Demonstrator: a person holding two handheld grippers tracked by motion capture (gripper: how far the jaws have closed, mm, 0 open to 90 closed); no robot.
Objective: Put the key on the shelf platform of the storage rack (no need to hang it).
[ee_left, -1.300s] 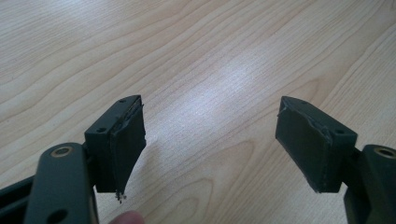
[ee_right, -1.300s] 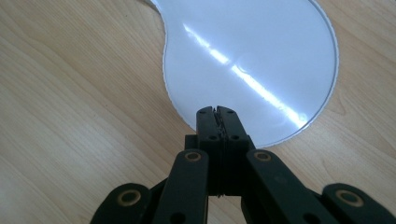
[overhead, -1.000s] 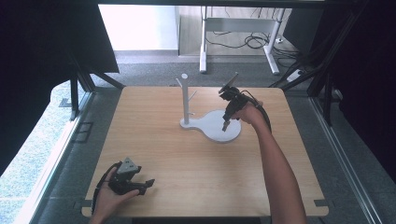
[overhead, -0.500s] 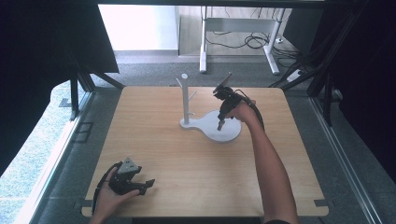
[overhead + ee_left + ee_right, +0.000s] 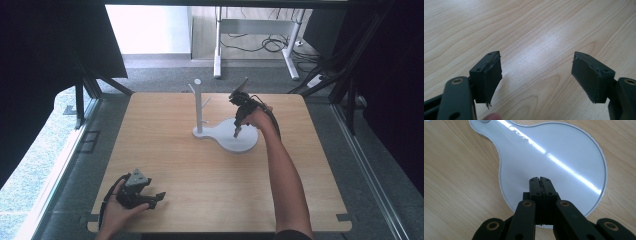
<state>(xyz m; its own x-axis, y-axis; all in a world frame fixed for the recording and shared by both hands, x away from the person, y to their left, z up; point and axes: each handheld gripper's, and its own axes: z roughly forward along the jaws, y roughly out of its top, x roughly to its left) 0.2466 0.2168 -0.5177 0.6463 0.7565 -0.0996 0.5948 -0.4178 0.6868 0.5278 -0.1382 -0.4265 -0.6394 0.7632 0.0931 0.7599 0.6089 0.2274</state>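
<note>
No brand, label or writing can be read on anything here.

One wooden table (image 5: 165,150) fills the middle of the high view. On its far half, a little right of centre, stands one white stand (image 5: 235,140): a flat pear-shaped base whose narrow end points left, with a thin upright post (image 5: 198,107) rising from that end. The post has short pegs branching off near its top; how many there are is hard to make out from the high view.

There are two grippers. The right gripper (image 5: 237,131) is held by the right hand (image 5: 257,119) over the round part of the base, pointing down at it. In the right gripper view its jaws are pressed together with nothing between them (image 5: 540,180), and the white base (image 5: 564,150) spreads out beyond the tips; whether the tips touch the base cannot be told. The post's foot is cut off at the top left edge of that view.

The left gripper (image 5: 150,198) rests at the near left corner of the table, held by the left hand (image 5: 117,212), well apart from the stand. In the left gripper view its jaws stand wide apart (image 5: 536,75), gripping nothing, with bare wood grain between them. A fingertip (image 5: 492,116) is just visible at the bottom edge, mostly cut off.
</note>
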